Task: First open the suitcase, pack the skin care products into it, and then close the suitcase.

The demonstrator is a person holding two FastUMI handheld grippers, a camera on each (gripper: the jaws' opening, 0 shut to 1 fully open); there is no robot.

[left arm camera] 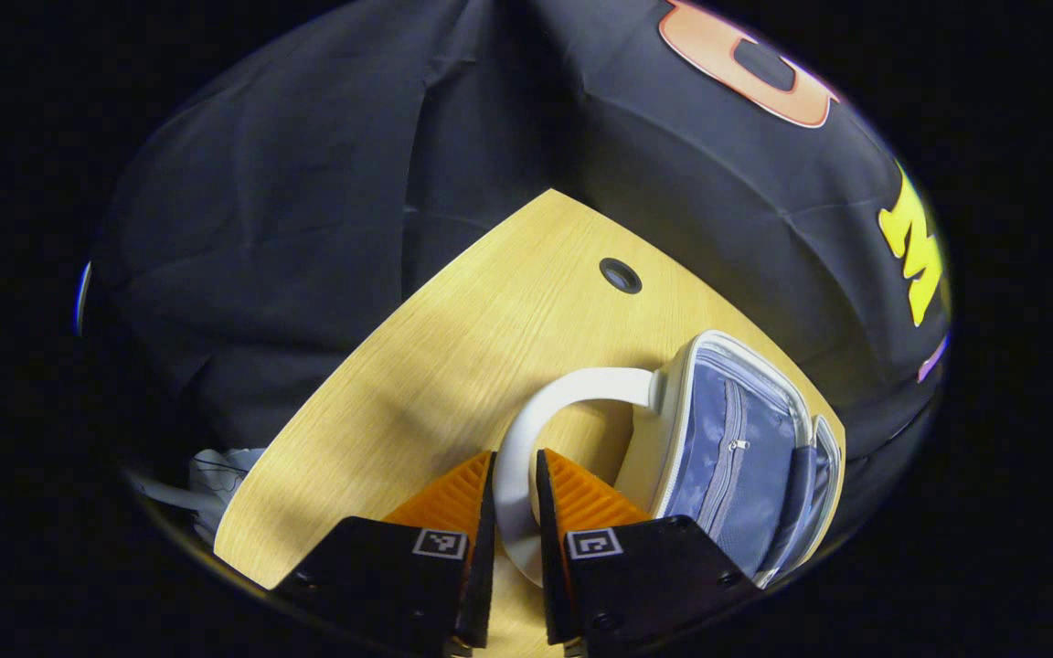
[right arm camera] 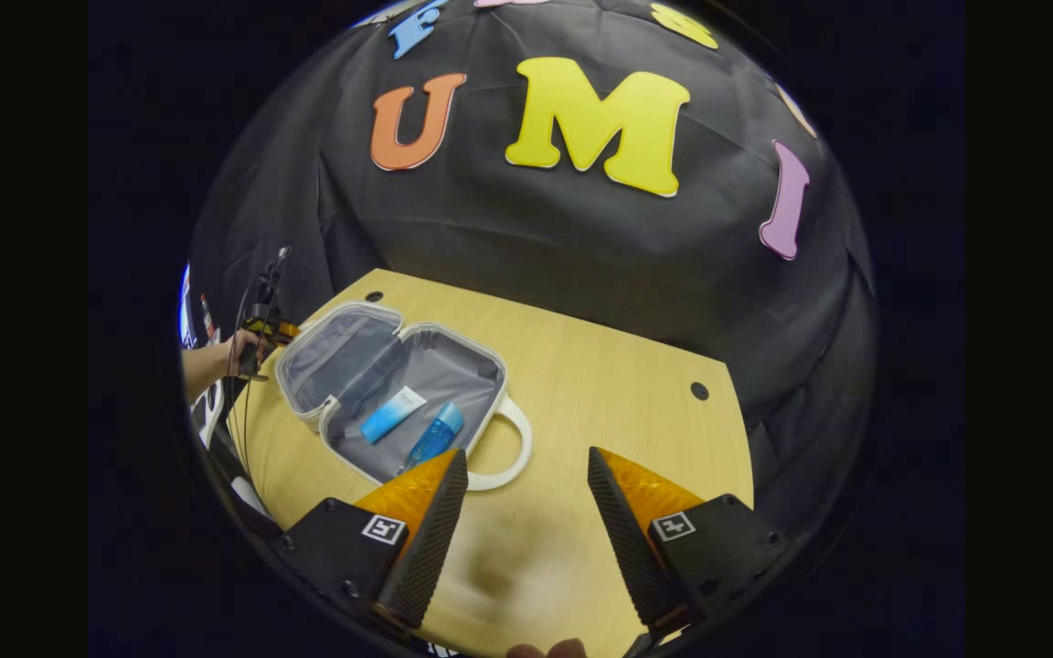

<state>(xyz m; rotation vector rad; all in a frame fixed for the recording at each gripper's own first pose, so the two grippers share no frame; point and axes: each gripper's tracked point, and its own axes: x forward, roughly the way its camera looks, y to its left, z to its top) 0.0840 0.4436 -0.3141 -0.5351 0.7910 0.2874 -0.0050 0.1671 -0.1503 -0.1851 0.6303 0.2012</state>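
Observation:
The white suitcase lies open on the wooden table. A light-blue tube and a blue bottle rest on its grey lining. My right gripper is open above the table, just right of the case's near white handle, with nothing between its fingers. At the far left a hand holds my left gripper by the lid. In the left gripper view, my left gripper is shut on the lid's white handle. The lid's zipped lining stands to its right.
Round cable holes sit near the table's back edge. The black cloth wall hangs close behind the table. White cables and cloth lie beyond the table's left edge. Bare tabletop stretches under the right gripper.

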